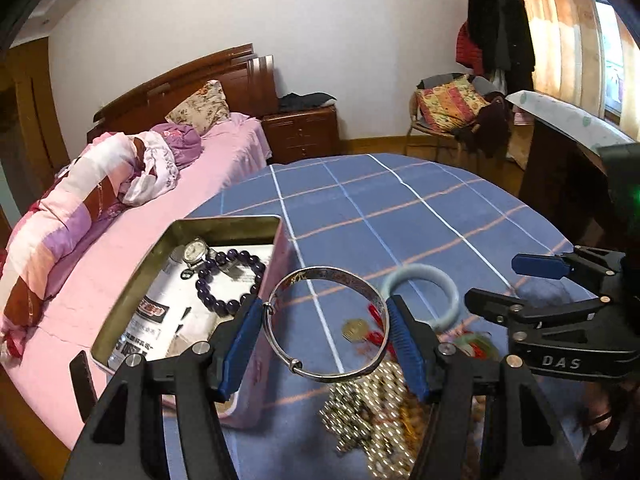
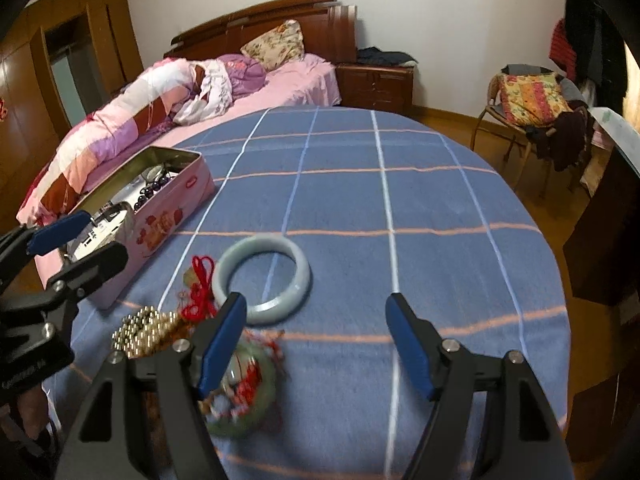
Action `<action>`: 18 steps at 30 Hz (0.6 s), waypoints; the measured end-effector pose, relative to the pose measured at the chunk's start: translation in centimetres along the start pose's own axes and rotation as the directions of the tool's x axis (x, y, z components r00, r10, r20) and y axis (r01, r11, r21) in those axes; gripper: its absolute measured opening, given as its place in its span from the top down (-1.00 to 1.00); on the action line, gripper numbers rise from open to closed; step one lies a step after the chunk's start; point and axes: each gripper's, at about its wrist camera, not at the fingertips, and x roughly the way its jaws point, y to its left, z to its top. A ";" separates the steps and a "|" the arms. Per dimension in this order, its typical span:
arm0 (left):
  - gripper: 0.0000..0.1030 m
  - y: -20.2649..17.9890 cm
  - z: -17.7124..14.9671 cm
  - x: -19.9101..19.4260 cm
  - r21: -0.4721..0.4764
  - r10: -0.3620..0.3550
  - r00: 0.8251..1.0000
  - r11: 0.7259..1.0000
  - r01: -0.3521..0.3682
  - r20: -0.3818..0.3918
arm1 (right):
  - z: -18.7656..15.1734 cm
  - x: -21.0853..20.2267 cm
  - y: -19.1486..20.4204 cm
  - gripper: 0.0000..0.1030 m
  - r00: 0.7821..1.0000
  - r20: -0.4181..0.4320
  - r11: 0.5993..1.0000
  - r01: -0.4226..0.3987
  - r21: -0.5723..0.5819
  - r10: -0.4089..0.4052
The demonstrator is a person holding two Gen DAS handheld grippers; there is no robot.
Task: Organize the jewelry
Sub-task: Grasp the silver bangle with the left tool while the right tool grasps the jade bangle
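Left gripper [image 1: 326,334] is clamped across the silver bangle [image 1: 327,324]: stiff, light, slick metal, so hold opposite rims. Right gripper [image 2: 316,344] gapes empty near the jade bangle [image 2: 262,280].

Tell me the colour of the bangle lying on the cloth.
Pale green bangle, clearest in the right wrist view.

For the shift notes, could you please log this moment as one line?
left gripper: shut on silver bangle, beside tin | right gripper: open, near jade bangle | step: bangle not yet in tin
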 end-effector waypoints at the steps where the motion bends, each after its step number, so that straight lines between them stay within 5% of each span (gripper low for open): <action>1: -0.23 0.3 0.1 0.3 -0.006 0.004 1.000 1.000 -0.004 -0.004 | 0.4 0.4 0.2 -0.43 1.000 -0.009 1.000 0.005 -0.011 -0.005; 9: -0.23 1.7 0.6 1.2 -0.041 0.006 1.000 0.999 -0.006 -0.004 | 1.9 4.0 1.2 0.04 0.994 -0.100 0.996 0.040 -0.076 -0.047; 13: -0.23 2.1 0.7 1.1 -0.054 0.000 1.000 0.999 0.000 0.000 | 1.1 4.6 1.5 0.65 0.990 -0.130 0.994 0.041 -0.105 -0.055; 18: -0.23 3.0 0.9 0.6 -0.079 0.000 1.000 0.997 0.001 0.011 | 1.1 3.5 1.0 0.74 0.995 -0.100 0.997 0.019 -0.075 -0.027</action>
